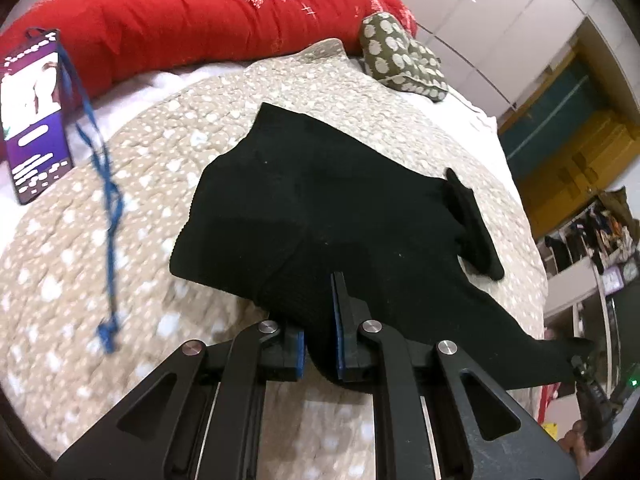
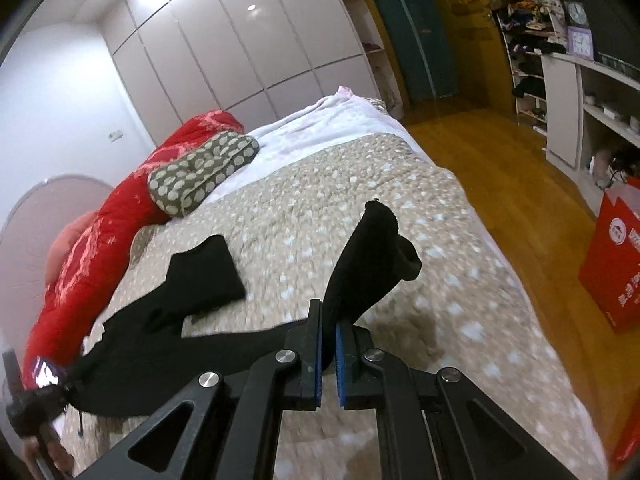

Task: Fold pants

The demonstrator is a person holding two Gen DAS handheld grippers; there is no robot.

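Over beige quilt [image 1: 160, 168]: black pants [image 1: 320, 200] stretched between left hand-held gripper [image 1: 320, 344] and right hand-held gripper [image 2: 328, 344], each clamped on fabric.

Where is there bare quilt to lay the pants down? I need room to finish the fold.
The quilt is bare right of the pants, out to the bed's floor-side edge, and between pants and spotted cushion. The left is crowded: phone, blue cord, red duvet. Both grippers are clamped on pants.

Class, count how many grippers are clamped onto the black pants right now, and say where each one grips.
2. The left gripper pinches a near edge of the black pants; the right gripper holds another end lifted above the quilt.
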